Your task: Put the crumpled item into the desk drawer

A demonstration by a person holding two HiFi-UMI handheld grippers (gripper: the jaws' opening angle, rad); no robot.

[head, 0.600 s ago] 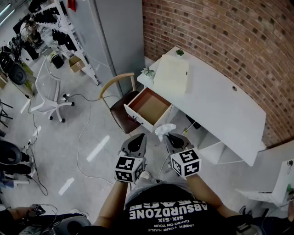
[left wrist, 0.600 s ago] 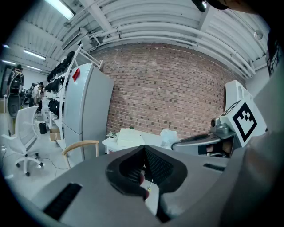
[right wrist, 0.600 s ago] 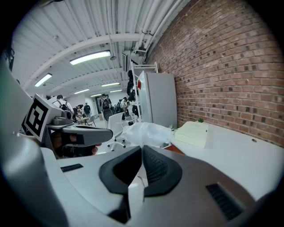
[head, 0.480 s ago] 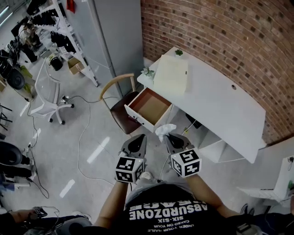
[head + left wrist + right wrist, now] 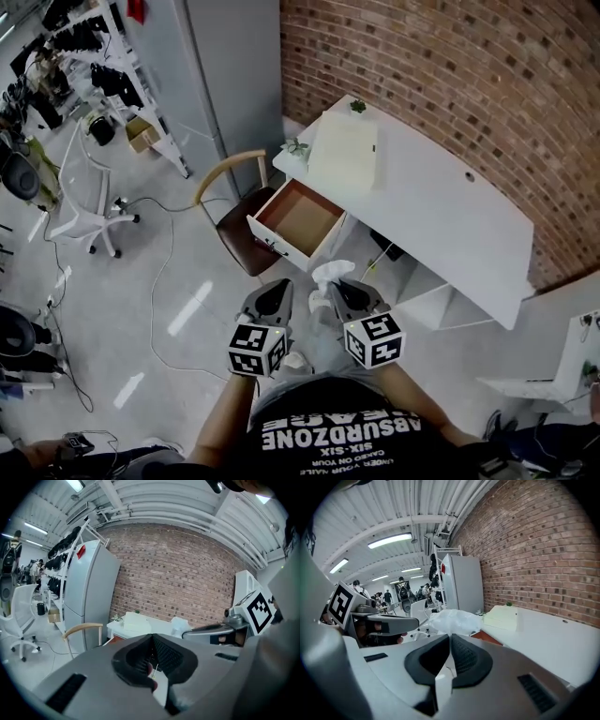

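The right gripper (image 5: 337, 284) is holding the crumpled item (image 5: 330, 273), a white piece of thin plastic, up in the air. Its fingers (image 5: 465, 660) are pinching the lower edge of the item, and the rest of the item is puffing out above the fingertips. The item is hanging on the near side of the open desk drawer (image 5: 298, 217). It is close to the drawer's front panel, but it is not over the inside of the drawer and is not touching it.

The drawer is standing pulled out from the white desk (image 5: 441, 220), and its brown bottom is showing.

The left gripper (image 5: 274, 291) is hovering just beside the right one, also on the near side of the drawer. Its fingers (image 5: 133, 660) are pressing together at the tips. Both grippers are pointing toward the drawer.

A cream box (image 5: 345, 155) is lying on the surface just behind the drawer. A small green plant (image 5: 296, 147) is sitting at the corner of the surface, behind the drawer and to its left. A chair with a curved wooden back (image 5: 230, 178) is standing to the left of the drawer, with its dark seat reaching under the drawer's front. A tall grey cabinet (image 5: 234, 75) is standing farther behind the drawer on the left, and a brick wall (image 5: 450, 66) is running behind the drawer, along the far edge of the desk.
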